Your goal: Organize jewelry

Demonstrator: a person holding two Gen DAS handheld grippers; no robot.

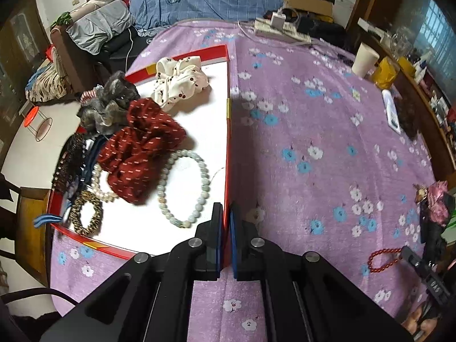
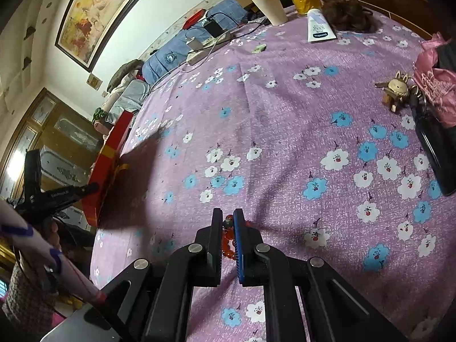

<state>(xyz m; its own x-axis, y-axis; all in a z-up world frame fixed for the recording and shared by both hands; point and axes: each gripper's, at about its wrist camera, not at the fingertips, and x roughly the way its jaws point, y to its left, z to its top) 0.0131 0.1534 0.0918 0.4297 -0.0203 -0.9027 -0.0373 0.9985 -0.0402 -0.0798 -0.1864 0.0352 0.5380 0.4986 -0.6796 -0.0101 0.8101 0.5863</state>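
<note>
Both tongs are clamped: left tongs (image 1: 226,228) on the tray wall (image 1: 227,154), right tongs (image 2: 228,230) on red beads (image 2: 228,238).

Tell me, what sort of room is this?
Probably a lived-in room at home, a bedroom or sitting room. A flowered purple cloth covers the table, folded bedding is piled at its far end, a framed painting hangs on the wall, and a power strip lies about.
</note>
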